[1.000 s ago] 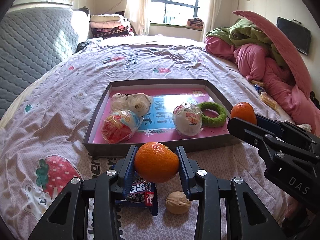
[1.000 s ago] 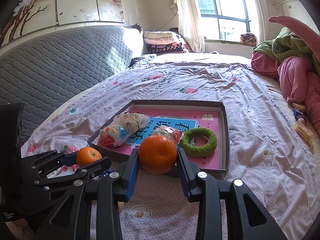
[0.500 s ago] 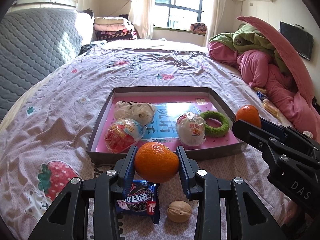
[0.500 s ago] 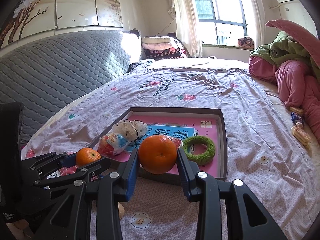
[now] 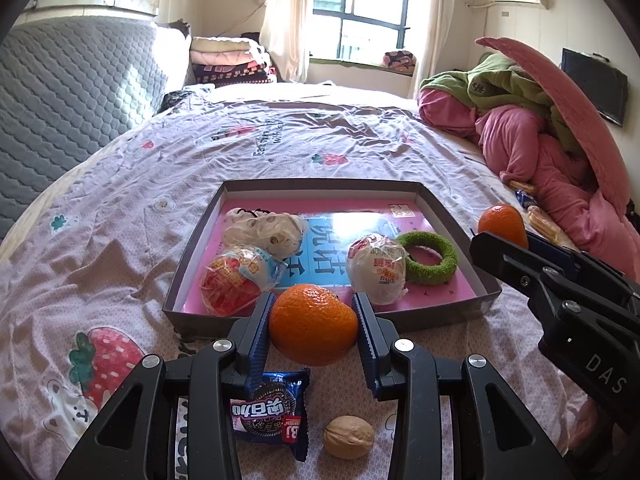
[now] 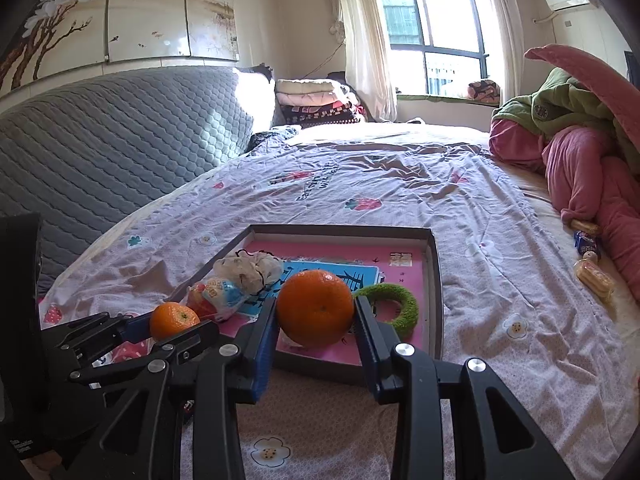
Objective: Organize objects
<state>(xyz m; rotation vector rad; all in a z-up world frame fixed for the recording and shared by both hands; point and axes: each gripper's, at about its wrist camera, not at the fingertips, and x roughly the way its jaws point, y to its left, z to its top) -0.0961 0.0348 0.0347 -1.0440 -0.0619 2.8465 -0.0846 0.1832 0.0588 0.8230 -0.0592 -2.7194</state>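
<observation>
My left gripper (image 5: pixel 314 330) is shut on an orange (image 5: pixel 313 330), held in the air just short of the near wall of a grey box lid with a pink floor (image 5: pixel 452 216). My right gripper (image 6: pixel 316 314) is shut on a second orange (image 6: pixel 315 307), also raised before the box's (image 6: pixel 434 280) near wall. Each gripper shows in the other's view: the right one (image 5: pixel 502 226) at the right, the left one (image 6: pixel 175 320) at the lower left. Inside the box lie a green ring (image 5: pixel 428 254), two wrapped snacks (image 5: pixel 376 268) (image 5: pixel 236 276) and a crumpled white bag (image 5: pixel 260 228).
On the bedsheet below my left gripper lie a blue cookie packet (image 5: pixel 272 414) and a walnut (image 5: pixel 348 436). Pink and green bedding (image 5: pixel 532 136) is heaped at the right, with small wrapped snacks (image 6: pixel 592 276) beside it. A grey quilted headboard (image 6: pixel 100 140) stands at the left.
Both views have drawn back and tilted up a little, so the box sits slightly farther off and the packet and walnut show more fully. Both oranges stay gripped.
</observation>
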